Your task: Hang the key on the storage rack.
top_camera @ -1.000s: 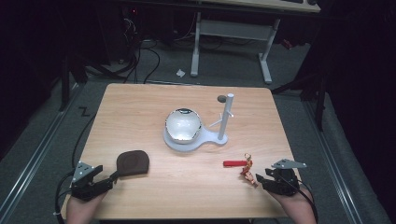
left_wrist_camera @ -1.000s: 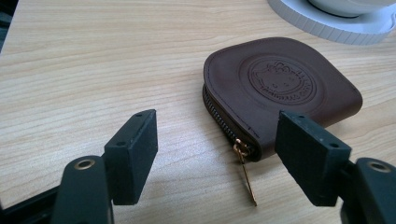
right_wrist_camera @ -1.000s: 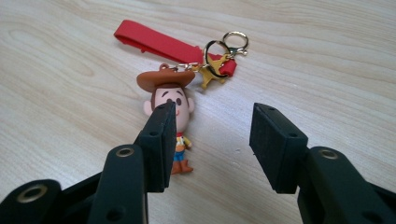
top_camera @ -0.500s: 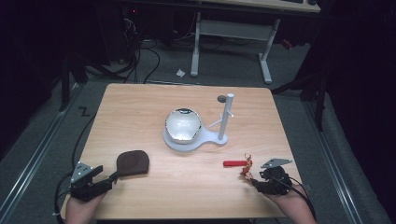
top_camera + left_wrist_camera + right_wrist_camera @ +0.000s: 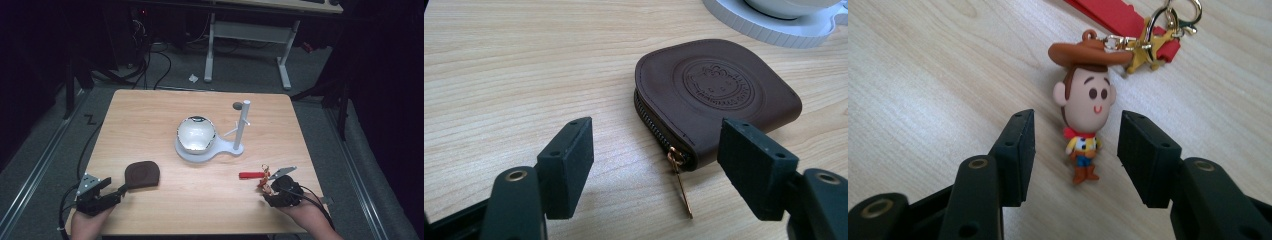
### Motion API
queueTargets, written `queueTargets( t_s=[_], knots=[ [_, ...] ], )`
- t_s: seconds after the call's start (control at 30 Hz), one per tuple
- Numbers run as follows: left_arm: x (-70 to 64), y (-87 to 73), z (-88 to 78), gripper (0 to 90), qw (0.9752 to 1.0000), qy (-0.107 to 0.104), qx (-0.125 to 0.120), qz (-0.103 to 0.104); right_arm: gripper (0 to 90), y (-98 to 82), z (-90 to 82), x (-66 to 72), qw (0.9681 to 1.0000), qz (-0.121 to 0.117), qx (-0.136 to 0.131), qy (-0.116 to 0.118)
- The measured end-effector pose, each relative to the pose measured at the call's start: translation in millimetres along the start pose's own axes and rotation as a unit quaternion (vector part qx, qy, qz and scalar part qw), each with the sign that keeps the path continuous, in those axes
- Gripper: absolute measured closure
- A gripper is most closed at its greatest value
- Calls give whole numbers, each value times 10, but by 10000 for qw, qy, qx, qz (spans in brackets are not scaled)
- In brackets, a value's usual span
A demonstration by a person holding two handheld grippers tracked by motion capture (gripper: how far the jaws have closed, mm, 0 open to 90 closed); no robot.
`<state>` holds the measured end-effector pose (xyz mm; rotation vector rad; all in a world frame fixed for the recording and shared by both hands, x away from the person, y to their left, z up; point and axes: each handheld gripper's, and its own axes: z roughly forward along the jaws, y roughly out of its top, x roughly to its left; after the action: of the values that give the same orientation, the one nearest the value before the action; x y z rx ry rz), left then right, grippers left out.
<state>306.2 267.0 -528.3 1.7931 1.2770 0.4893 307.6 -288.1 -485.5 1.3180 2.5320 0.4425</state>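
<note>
A small cowboy figure keychain (image 5: 1085, 100) lies on the wooden table (image 5: 150, 115), clipped to a red strap (image 5: 1113, 15) and a gold star. My right gripper (image 5: 1075, 150) is open; its jaws have just been opening, and the figure's legs lie between the pads without touching them. In the high view this gripper (image 5: 267, 189) sits at the front right beside the keychain (image 5: 263, 181). At the front left a brown zipped coin purse (image 5: 719, 95) lies flat. My left gripper (image 5: 654, 150) is open just short of its zipper pull; the high view has it (image 5: 120, 191) beside the purse (image 5: 142, 174).
A white stand (image 5: 227, 149) at the table's middle carries a shiny white bowl (image 5: 196, 134) and an upright post (image 5: 241, 125) with a side peg. A dark round spot (image 5: 237, 105) lies behind it. Desk legs and cables stand on the floor beyond the far edge.
My right gripper has slid left to the keychain, so the figure now lies between its jaws. The left gripper and the purse have stayed put.
</note>
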Motion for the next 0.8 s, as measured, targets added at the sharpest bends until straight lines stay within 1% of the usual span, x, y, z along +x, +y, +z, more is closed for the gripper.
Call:
queueTargets(
  t_s=[0.1, 0.13, 0.2, 0.23, 0.33, 0.37, 0.4, 0.47, 0.5, 0.63, 0.67, 0.7, 0.73, 0.8],
  knots=[
    [4, -3, -5, 312, 10000, 10, 4, 7, 492, 49, 9, 4, 10000, 2, 73, -17],
    [15, -7, -11, 312, 10000, 8, 1, -21, 491, 92, 18, 0, 9999, -39, 106, -37],
    [26, -8, -15, 312, 10000, 8, -15, -66, 493, 125, 25, -2, 9999, -43, 140, -60],
    [32, -11, -16, 312, 10000, 13, -17, -75, 494, 137, 27, 0, 9998, 15, 178, -67],
    [39, -14, -11, 313, 9999, 12, -12, -105, 502, 155, 43, -10, 9998, -25, 177, 2],
    [40, -10, -6, 313, 10000, 5, -7, -89, 505, 157, 63, 9, 9997, 28, 244, 40],
    [39, -4, -5, 313, 10000, 6, -8, -69, 508, 159, 79, 4, 9996, -52, 258, 36],
    [38, 2, -4, 313, 10000, 20, -19, -53, 511, 159, 90, 10, 9996, -63, 289, 15],
    [42, 9, -2, 313, 10000, 16, -31, -51, 526, 164, 101, 11, 9994, -111, 315, -18],
    [46, 13, -2, 313, 10000, 17, -39, -44, 551, 170, 114, 7, 9995, -83, 315, 15],
    [46, 16, -1, 313, 10000, 15, -44, -43, 552, 170, 119, 4, 9994, -107, 316, -1],
    [46, 16, -1, 313, 10000, 15, -44, -43, 557, 169, 120, 12, 9994, -74, 343, -25],
    [43, 26, -3, 313, 10000, 9, -60, -14, 562, 171, 122, 10, 9993, -119, 338, -44],
    [39, 34, -10, 313, 10000, 0, -71, 30, 574, 171, 119, 13, 9993, -136, 356, -62]
  ],
)
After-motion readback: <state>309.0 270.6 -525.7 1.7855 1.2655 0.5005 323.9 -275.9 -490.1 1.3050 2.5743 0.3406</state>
